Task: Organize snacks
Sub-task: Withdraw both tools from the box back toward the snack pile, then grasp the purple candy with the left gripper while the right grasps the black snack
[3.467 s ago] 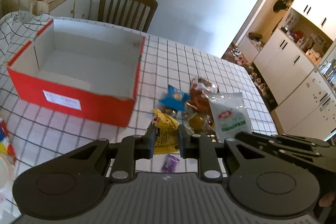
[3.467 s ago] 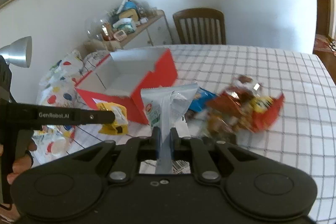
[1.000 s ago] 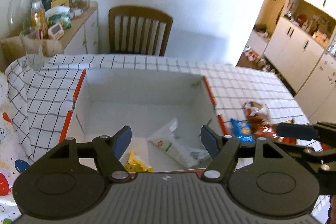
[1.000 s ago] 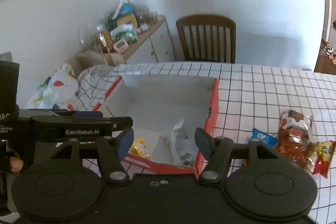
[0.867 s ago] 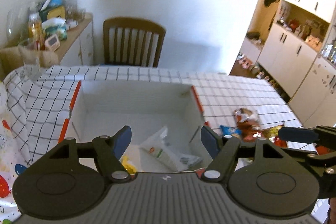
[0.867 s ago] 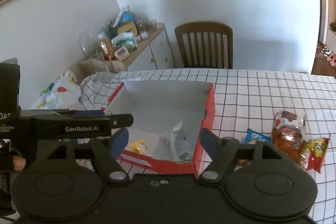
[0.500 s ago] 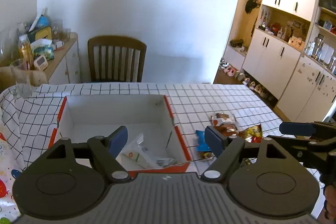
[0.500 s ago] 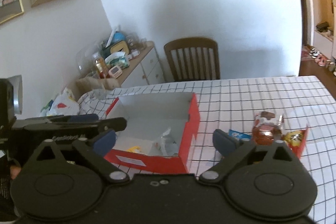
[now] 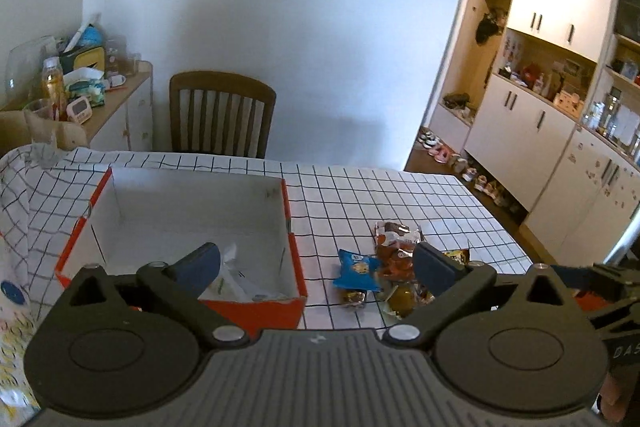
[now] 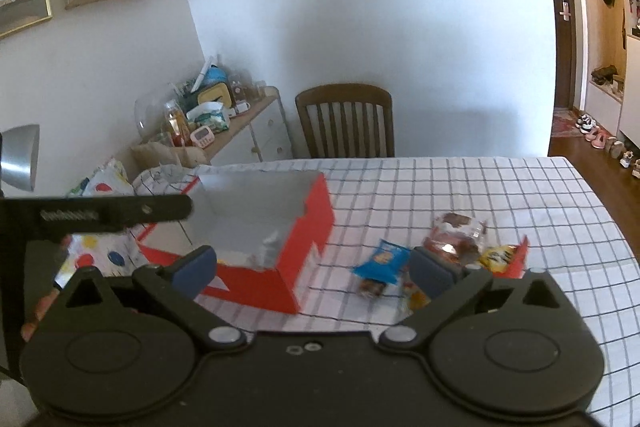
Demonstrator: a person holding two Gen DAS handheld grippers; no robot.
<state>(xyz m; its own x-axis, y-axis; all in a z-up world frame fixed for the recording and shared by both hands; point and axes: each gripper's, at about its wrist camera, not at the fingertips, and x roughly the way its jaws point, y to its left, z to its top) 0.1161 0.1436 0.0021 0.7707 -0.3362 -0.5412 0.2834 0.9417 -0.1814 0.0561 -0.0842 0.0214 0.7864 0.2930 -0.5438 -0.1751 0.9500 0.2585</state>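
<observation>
We held both hand-held grippers spread and empty, the left hand-held gripper [image 9: 316, 267] opening; the blue foil snack packet [image 10: 382, 261] lay ahead, nearer the right hand-held gripper [image 10: 314, 269].

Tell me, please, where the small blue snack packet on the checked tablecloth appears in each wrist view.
Left wrist view: the blue snack packet lies low and right of centre, right of the red box.
Right wrist view: the packet lies right of centre, again right of the red box.
Shared landmark: the wooden chair behind the table.
</observation>
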